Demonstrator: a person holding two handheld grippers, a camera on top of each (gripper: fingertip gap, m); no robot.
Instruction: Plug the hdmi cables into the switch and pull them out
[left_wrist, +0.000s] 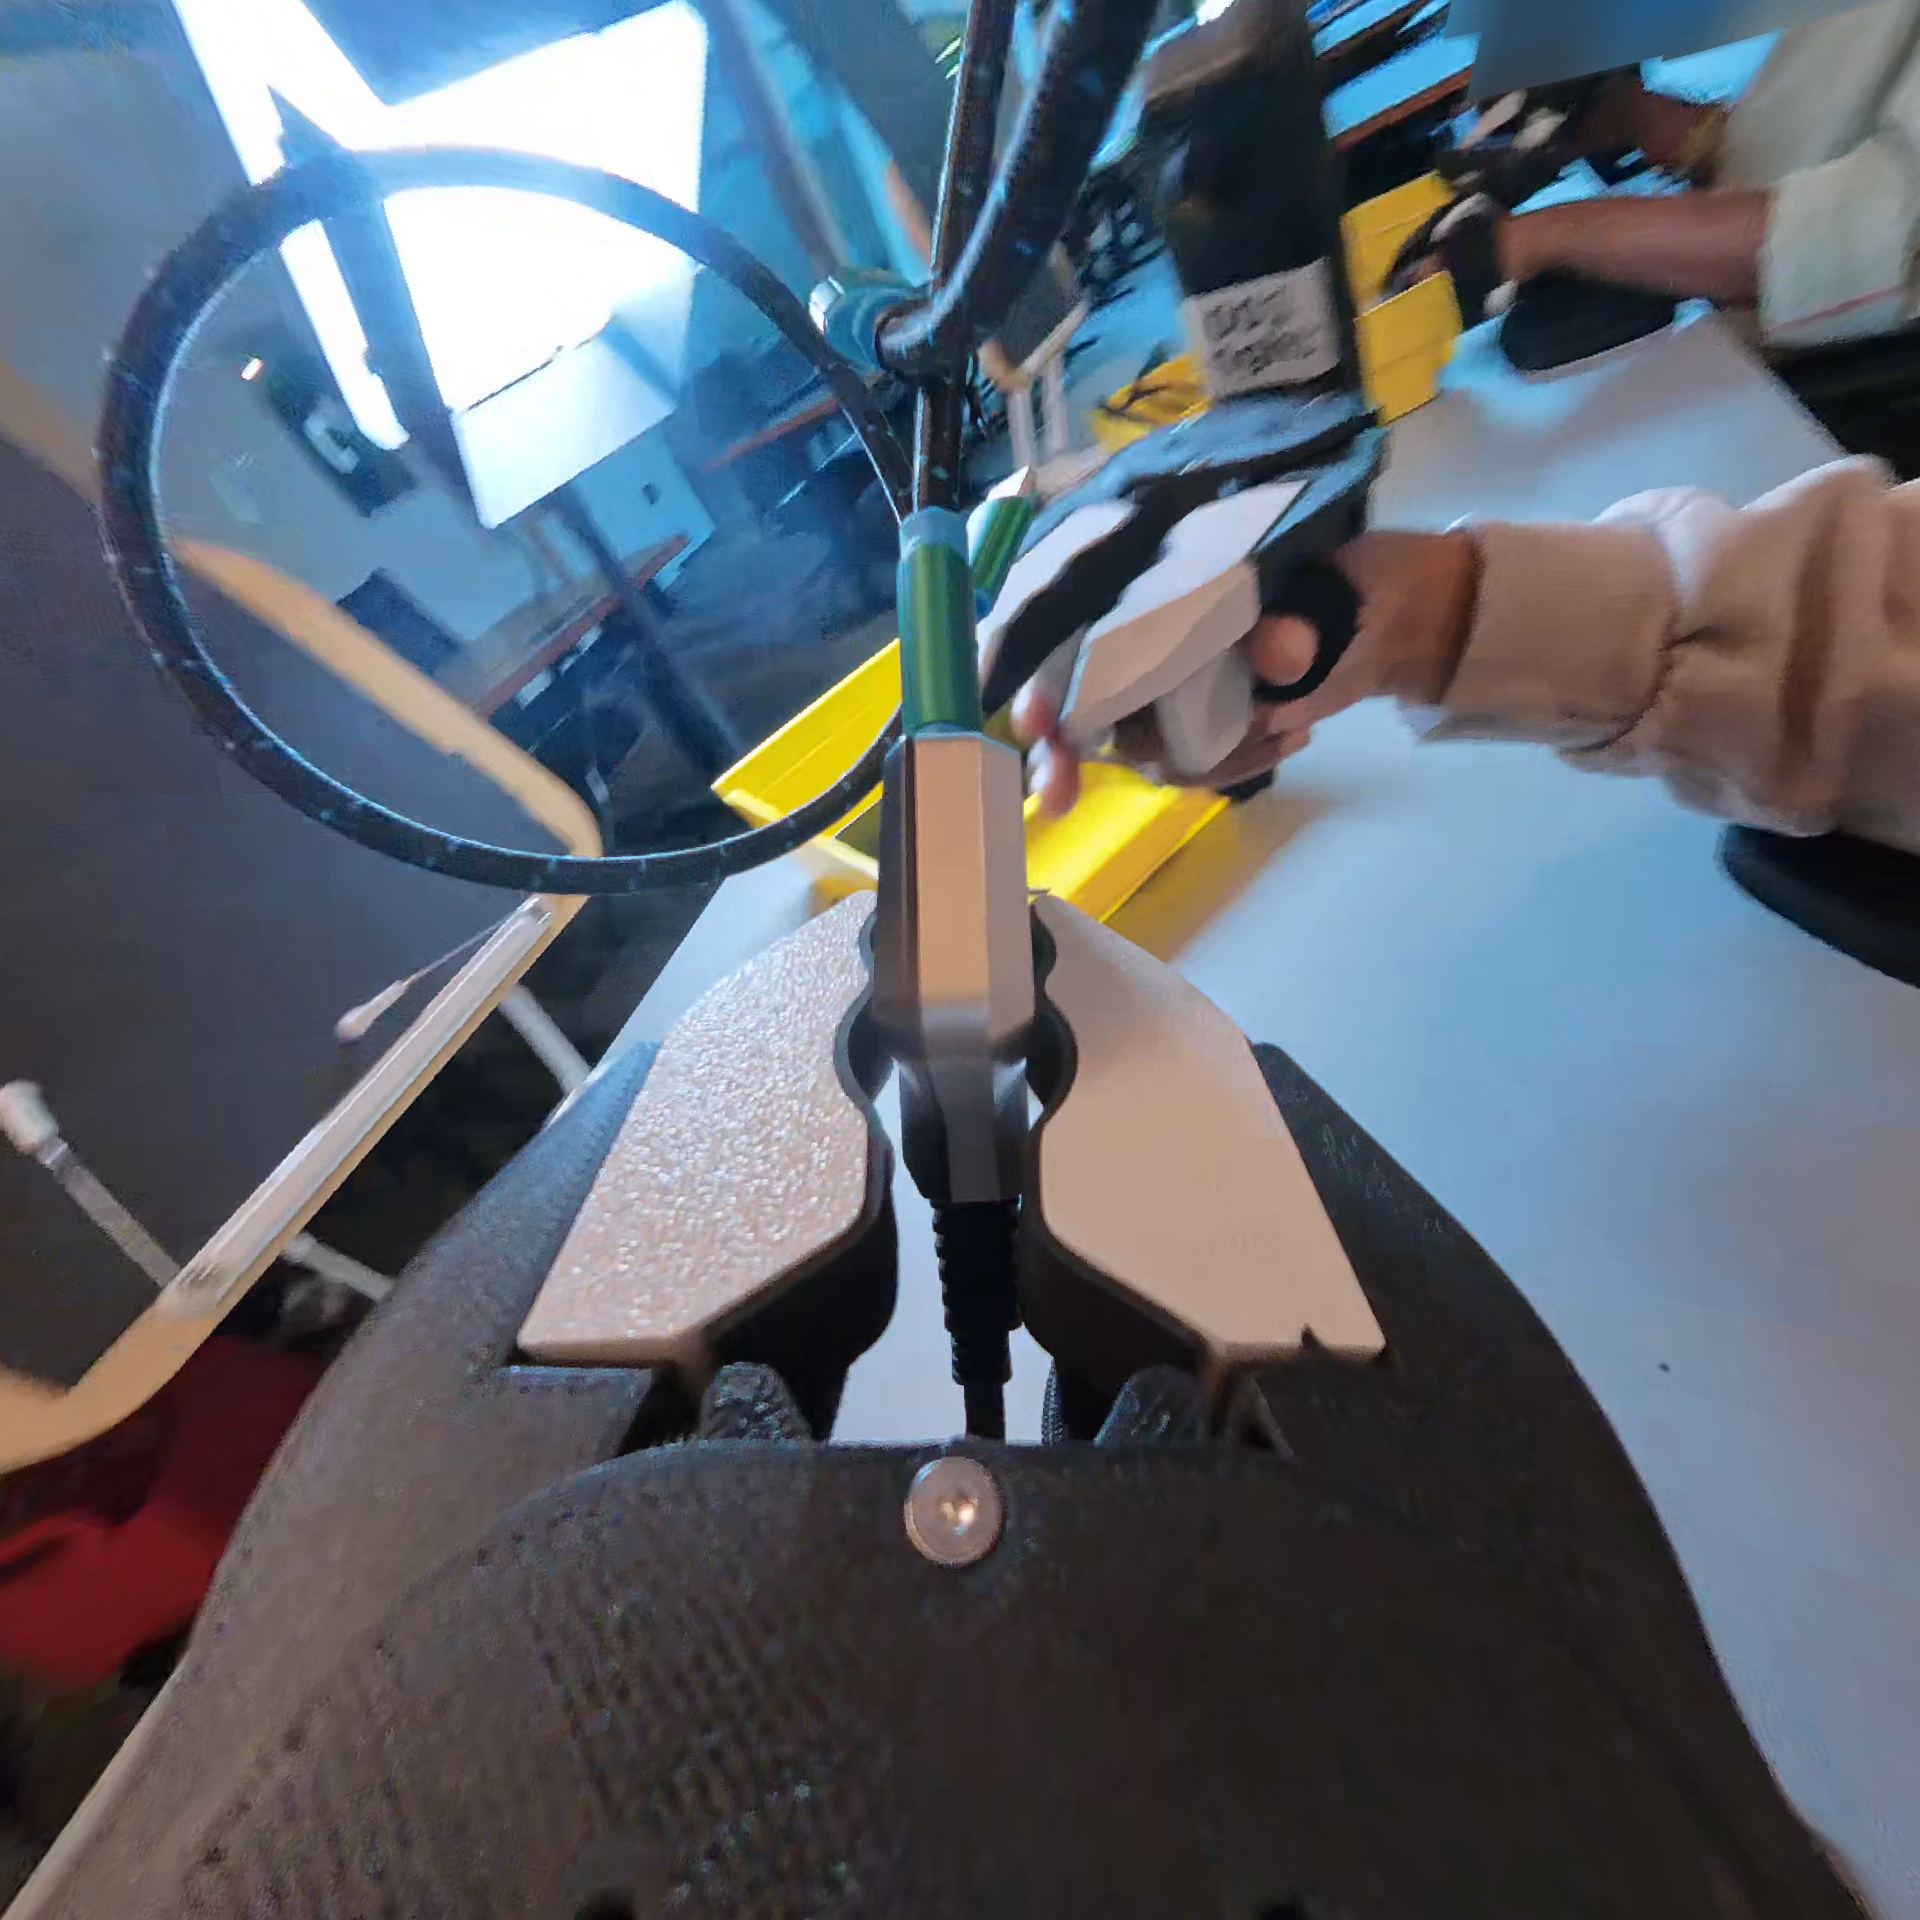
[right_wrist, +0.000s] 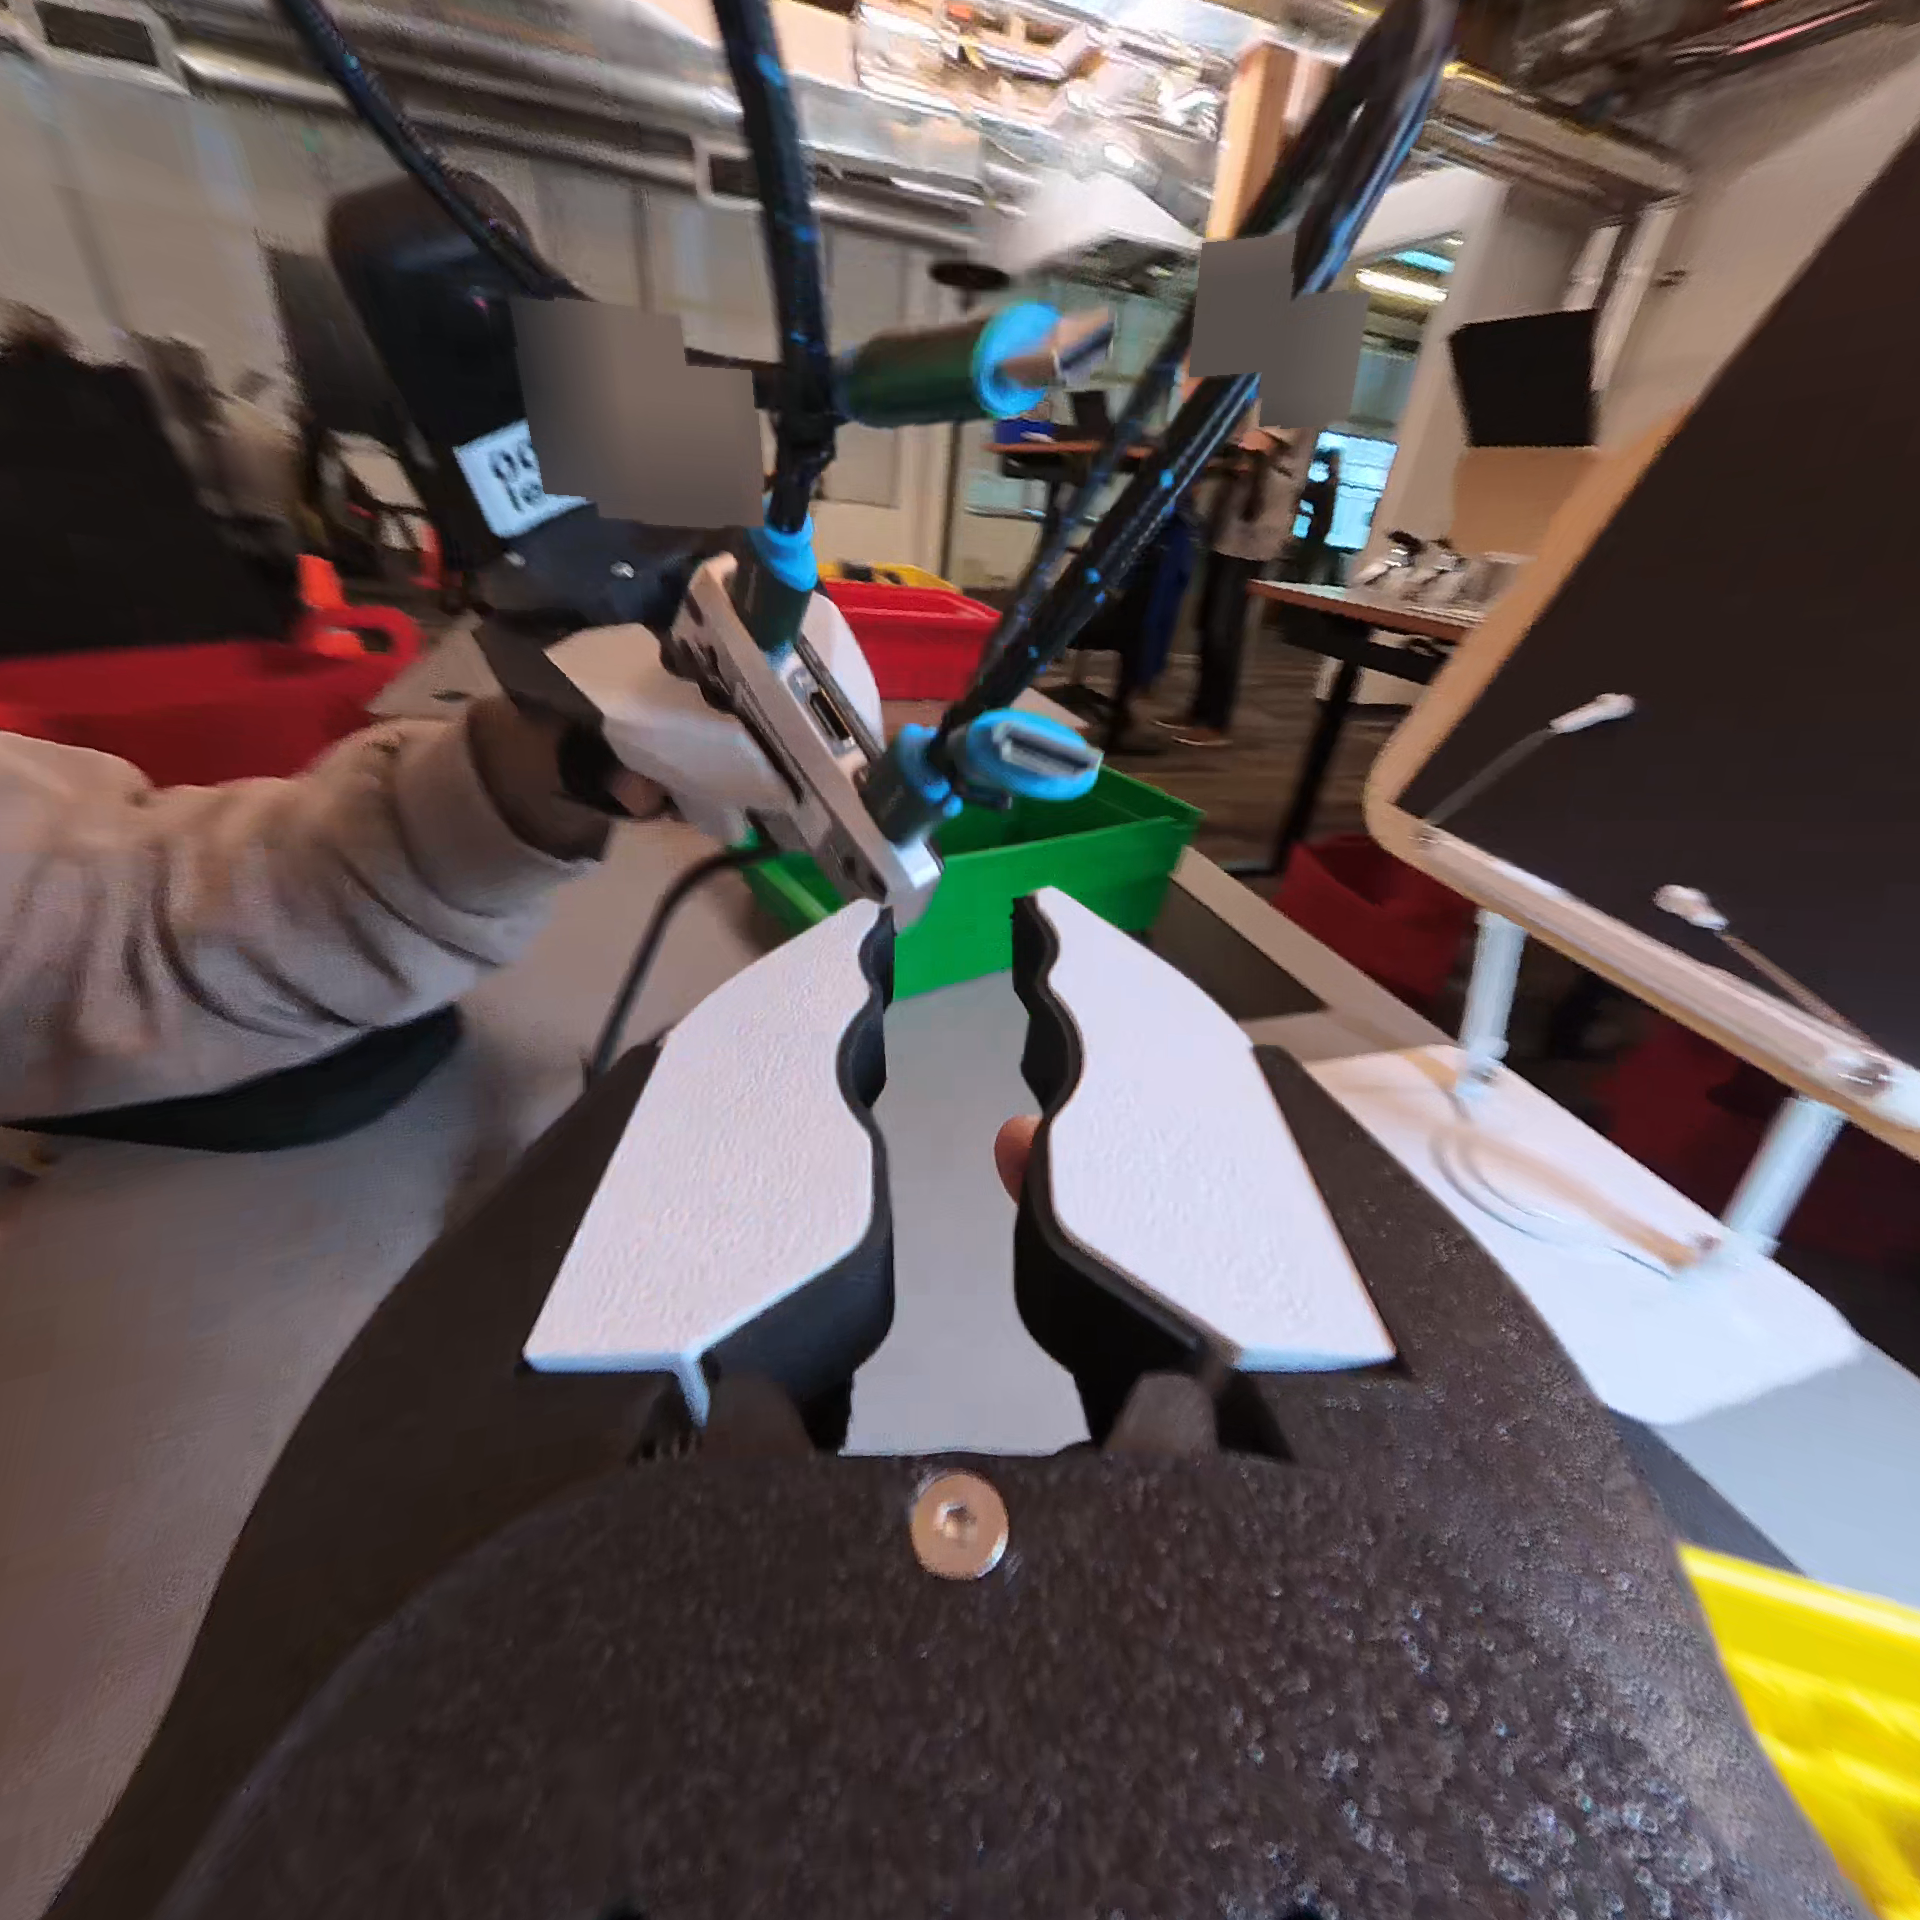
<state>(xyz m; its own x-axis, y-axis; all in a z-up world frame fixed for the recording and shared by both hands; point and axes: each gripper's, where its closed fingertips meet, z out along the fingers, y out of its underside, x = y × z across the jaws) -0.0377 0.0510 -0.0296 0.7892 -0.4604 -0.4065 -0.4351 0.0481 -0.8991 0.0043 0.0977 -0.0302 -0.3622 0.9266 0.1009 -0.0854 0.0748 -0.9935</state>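
two cables seemingly in switch

white label: on the black handle of the right gripper, above its fingers; dark print, too blurred to read.
white label: on the black handle of the left gripper, partly behind a mosaic patch; a few dark characters show, cut off.
dark sign: far off in the room, left of the cable loop; one pale character, blurred.
switch: small marks beside its ports, too small to make out.
plugs: no print that can be made out.
bins: no print that can be made out.
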